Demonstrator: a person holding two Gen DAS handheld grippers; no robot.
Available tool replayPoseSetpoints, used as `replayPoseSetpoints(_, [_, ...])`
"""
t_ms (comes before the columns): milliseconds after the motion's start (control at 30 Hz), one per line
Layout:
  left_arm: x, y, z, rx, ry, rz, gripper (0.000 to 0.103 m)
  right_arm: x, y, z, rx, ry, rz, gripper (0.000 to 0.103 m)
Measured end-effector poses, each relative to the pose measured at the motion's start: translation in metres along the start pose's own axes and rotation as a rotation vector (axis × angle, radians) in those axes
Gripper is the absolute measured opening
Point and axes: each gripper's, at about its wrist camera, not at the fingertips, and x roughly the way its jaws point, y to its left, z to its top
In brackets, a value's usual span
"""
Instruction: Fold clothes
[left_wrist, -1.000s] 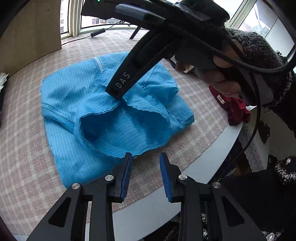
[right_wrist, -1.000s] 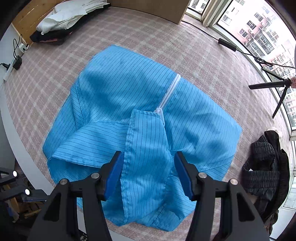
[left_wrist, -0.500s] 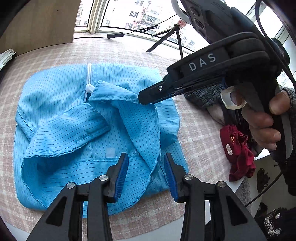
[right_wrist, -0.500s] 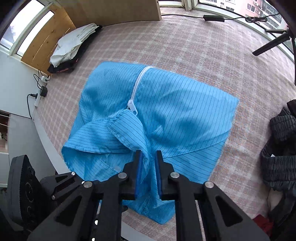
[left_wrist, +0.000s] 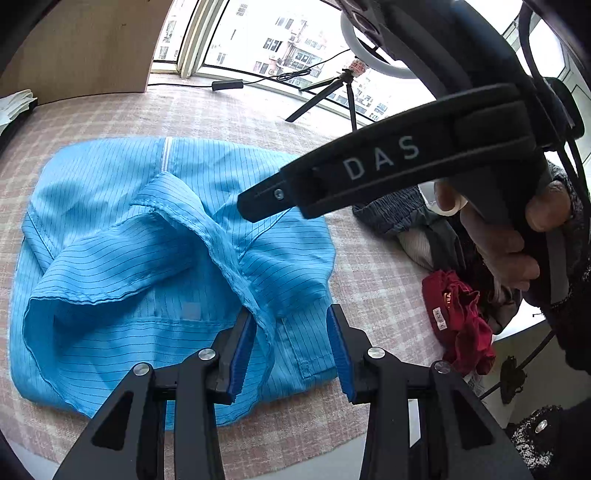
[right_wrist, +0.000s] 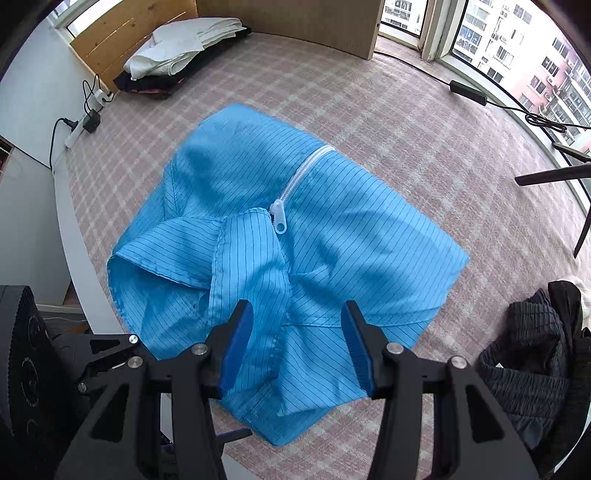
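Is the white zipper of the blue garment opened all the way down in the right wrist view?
No, the zipper of the blue garment is closed along its visible length, with the pull beside the folded flap.

Jacket (right_wrist: 332, 229) on tablecloth (right_wrist: 424, 122), dark clothes (right_wrist: 532, 343) to its right, folded pile (right_wrist: 184, 44) behind-left

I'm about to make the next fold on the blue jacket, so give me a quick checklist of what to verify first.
1. Right gripper free of cloth: ok, jaws opening, pads clear.
2. Left gripper gripping: not ok, a sleeve runs between open pads, unpinched.
3. Jacket flat: not ok, sleeves bunched on top.
4. Zipper closed: ok where visible.
5. Jacket fully on table: cannot tell, grippers hide the near hem.
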Motion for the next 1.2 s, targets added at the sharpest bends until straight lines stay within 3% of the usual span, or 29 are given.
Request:
replayPoseSetpoints(33, [0.001,0.003,-0.002,0.004,0.007,0.018,0.032,0.005,-0.006,-0.006,0.011,0.018,0.011,0.032])
replayPoseSetpoints(67, [0.002,0.006,-0.004,0.002,0.014,0.033,0.028,0.015,-0.013,-0.014,0.029,0.047,0.023,0.027])
replayPoseSetpoints(100, [0.004,0.01,-0.006,-0.014,0.018,0.039,0.021,0.025,-0.019,-0.022,0.046,0.077,0.035,0.025])
replayPoseSetpoints(233, [0.0,0.018,-0.011,-0.048,-0.018,0.007,0.02,0.063,-0.04,-0.048,0.094,0.212,0.043,0.025])
replayPoseSetpoints(300, [-0.004,0.015,-0.01,-0.045,-0.045,-0.007,0.02,0.048,-0.038,-0.039,0.114,0.152,0.034,0.025])
replayPoseSetpoints(367, [-0.004,0.008,-0.01,-0.041,-0.065,-0.013,0.02,0.021,-0.025,-0.019,0.093,0.063,0.045,0.033])
replayPoseSetpoints(433, [-0.003,0.001,-0.01,-0.028,-0.077,-0.021,0.02,-0.002,-0.008,0.002,0.067,-0.006,0.061,0.061])
replayPoseSetpoints(500, [-0.002,-0.007,-0.011,-0.013,-0.085,-0.025,0.02,-0.007,0.013,0.021,0.026,-0.003,0.068,0.062])
replayPoseSetpoints(633, [0.002,-0.018,-0.01,0.007,-0.09,-0.03,0.02,0.013,0.05,0.039,-0.064,0.08,-0.004,0.062])
replayPoseSetpoints(767, [0.002,-0.018,-0.01,0.008,-0.091,-0.021,0.02,0.035,0.058,0.04,-0.114,0.148,-0.1,0.062])
replayPoseSetpoints(967, [-0.002,-0.017,-0.008,0.004,-0.099,-0.018,0.02,0.05,0.067,0.027,-0.164,0.208,-0.122,0.061])
replayPoseSetpoints(1000, [-0.002,-0.018,-0.008,0.01,-0.095,-0.018,0.02,0.053,0.066,0.026,-0.158,0.213,-0.123,0.054])
replayPoseSetpoints(1033, [-0.002,-0.019,-0.009,0.017,-0.092,-0.015,0.02,0.054,0.061,0.025,-0.142,0.214,-0.117,0.028])
replayPoseSetpoints(1067, [-0.002,-0.019,-0.01,0.023,-0.093,-0.006,0.02,0.054,0.054,0.024,-0.121,0.215,-0.106,0.014])
replayPoseSetpoints(1100, [-0.003,-0.02,-0.011,0.032,-0.094,0.005,0.02,0.052,0.045,0.024,-0.089,0.208,-0.076,0.007])
replayPoseSetpoints(1200, [-0.005,-0.023,-0.016,0.051,-0.093,0.036,0.02,0.041,0.011,0.015,0.04,0.145,0.104,0.007])
